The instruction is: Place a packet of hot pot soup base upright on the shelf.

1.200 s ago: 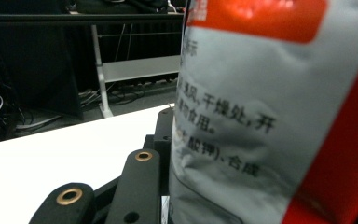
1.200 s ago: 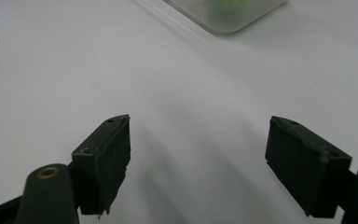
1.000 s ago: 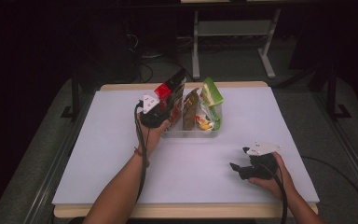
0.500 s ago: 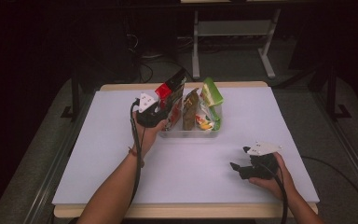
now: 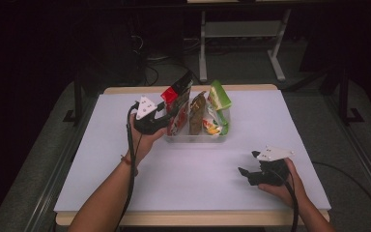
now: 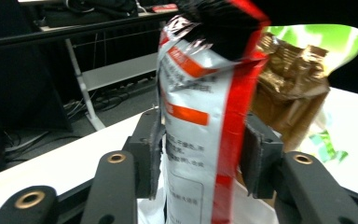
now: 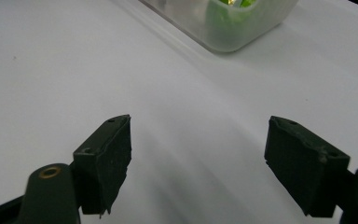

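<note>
We see left hand-held gripper (image 6: 200,154) just opening, released around red-white snack bag (image 6: 205,116) now standing in clear bin (image 5: 198,137); right hand-held gripper (image 7: 198,163) open, idle on desk (image 5: 101,159). Packing looks nearly done.

Desk (image 5: 101,159): white top w/ a pale wood edge showing along the near and far sides, standing on a grey floor (image 5: 43,159). Directly on it, toward the far middle, a clear plastic bin (image 5: 195,137), rectangular, low-walled; in the right gripper view its rounded corner (image 7: 242,32) sits at the top of the white surface. Bin holds snack packs standing upright: a red-and-white pouch (image 5: 178,108) at its left end, a brown one (image 5: 196,113) in the middle, a green one (image 5: 218,99) at the right. The right gripper (image 5: 251,175) rests on the desk near the front right, well apart from the bin.
</note>
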Action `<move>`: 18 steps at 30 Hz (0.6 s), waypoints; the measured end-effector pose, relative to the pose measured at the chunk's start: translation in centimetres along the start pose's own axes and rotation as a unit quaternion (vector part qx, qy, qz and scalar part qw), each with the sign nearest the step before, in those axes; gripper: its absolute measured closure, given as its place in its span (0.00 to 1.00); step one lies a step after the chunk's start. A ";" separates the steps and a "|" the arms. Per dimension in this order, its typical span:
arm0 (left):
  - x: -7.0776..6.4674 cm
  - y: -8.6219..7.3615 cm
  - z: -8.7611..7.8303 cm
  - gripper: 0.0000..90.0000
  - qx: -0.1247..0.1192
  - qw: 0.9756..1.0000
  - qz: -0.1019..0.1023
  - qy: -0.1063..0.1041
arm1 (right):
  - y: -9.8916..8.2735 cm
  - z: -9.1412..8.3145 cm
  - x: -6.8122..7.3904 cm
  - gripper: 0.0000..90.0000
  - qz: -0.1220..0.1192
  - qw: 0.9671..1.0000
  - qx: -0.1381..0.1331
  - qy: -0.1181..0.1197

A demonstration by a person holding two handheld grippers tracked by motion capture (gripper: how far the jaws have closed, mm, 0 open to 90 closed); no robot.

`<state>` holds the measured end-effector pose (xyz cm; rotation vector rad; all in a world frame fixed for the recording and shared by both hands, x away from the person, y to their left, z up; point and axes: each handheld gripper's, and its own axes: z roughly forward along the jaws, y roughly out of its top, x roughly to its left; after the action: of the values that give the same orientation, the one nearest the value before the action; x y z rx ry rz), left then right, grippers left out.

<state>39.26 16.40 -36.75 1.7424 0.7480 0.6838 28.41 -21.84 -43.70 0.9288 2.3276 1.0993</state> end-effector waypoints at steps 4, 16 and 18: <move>-0.1 0.1 -0.8 0.51 0.006 1.000 0.013 -0.007 | 0.2 -0.1 0.2 0.25 -0.003 1.000 -0.003 0.002; -0.1 -0.7 -3.2 0.42 0.030 0.998 0.050 -0.030 | 0.5 -0.1 0.5 0.25 -0.007 1.000 -0.006 0.003; 0.0 -0.9 -3.7 0.41 0.027 0.998 0.050 -0.036 | 0.5 -0.1 0.5 0.25 -0.007 1.000 -0.006 0.002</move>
<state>36.30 18.80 -36.62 1.8536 0.6387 0.6709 28.20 -21.30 -43.24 0.9054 2.3247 1.1111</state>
